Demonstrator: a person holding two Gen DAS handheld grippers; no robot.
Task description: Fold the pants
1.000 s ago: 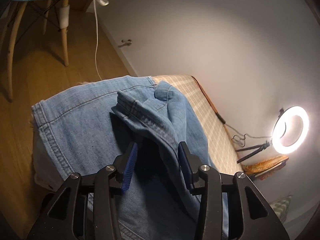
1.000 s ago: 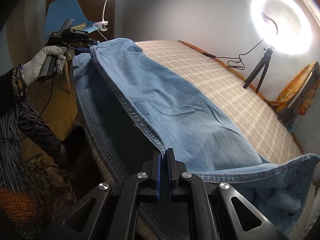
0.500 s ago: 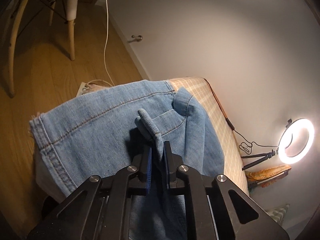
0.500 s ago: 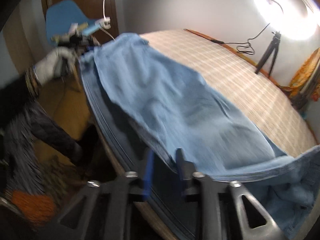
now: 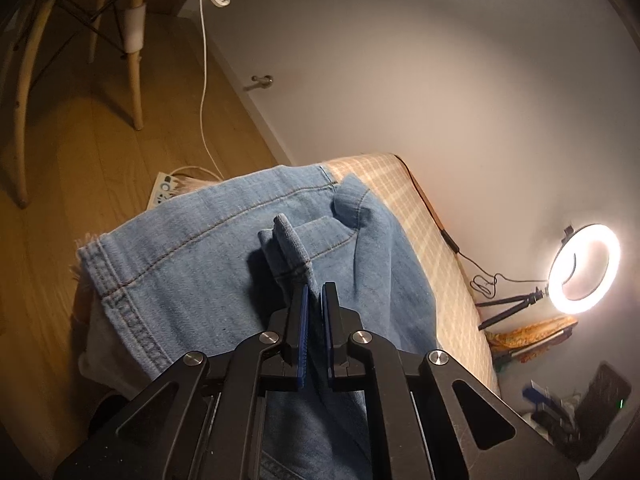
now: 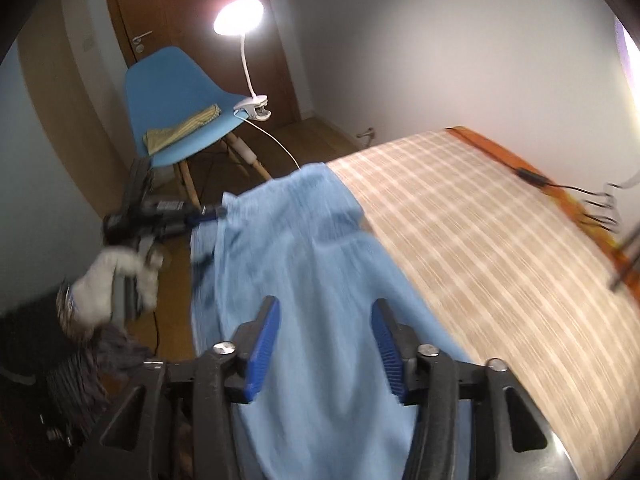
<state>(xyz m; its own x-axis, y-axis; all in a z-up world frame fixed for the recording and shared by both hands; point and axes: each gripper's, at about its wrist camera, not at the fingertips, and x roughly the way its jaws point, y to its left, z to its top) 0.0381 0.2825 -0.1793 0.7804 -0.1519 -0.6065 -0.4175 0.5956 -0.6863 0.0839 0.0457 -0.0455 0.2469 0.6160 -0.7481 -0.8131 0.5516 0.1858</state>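
Your left gripper [image 5: 314, 294] has its blue-padded jaws pressed together on a raised fold of the light blue denim pants [image 5: 192, 276], pinching the hem-like ridge that stands up just ahead of the fingertips. Your right gripper [image 6: 326, 330] has just been opening; its jaws stand spread above the cloth with nothing clamped between them, though that view is smeared, so I cannot tell whether the pads brush the denim.

The pants lie draped over the near corner of the bed with the beige checked cover [image 6: 480, 240], one edge hanging off toward the wooden floor [image 5: 80, 168].

With only one pinch holding, a pull from your left hand could drag the whole garment off the corner. The grip is narrow, so thick denim may slip out. The white lamp cable [image 5: 202, 80] runs close by and could snag.
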